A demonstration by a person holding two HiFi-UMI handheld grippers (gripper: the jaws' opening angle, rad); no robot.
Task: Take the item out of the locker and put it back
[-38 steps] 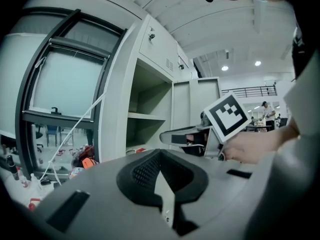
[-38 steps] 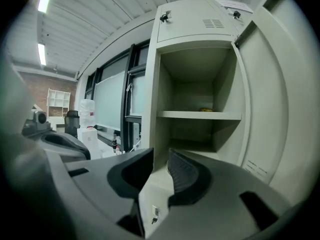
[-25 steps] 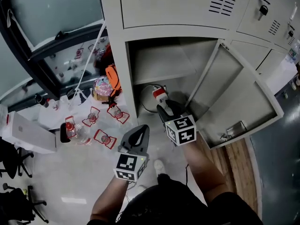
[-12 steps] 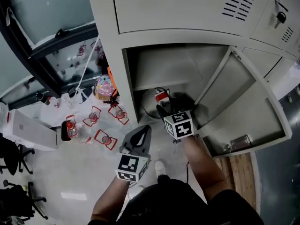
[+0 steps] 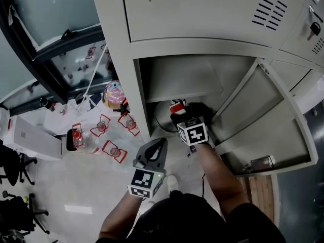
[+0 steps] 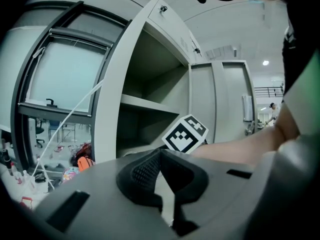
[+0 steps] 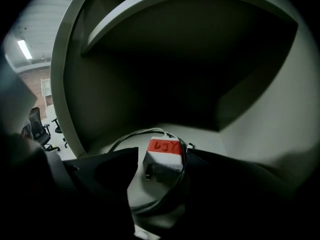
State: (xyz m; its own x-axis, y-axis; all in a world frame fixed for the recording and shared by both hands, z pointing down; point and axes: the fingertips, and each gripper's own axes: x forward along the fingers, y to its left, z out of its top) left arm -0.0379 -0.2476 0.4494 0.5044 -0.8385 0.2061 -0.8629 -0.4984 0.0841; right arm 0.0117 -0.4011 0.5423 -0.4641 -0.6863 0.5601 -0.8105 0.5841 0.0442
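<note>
I saw the white charger block [image 7: 162, 160], red-labelled on top, lying flat on the floor of the open locker [image 5: 132, 80], its white cable [image 7: 125, 139] looped around it.

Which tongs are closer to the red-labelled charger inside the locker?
Right. The right tongs reach into the locker; their jaws, which have just been opening, stand either side of the charger without pressing it. The left tongs hang outside, short of the opening.
</note>
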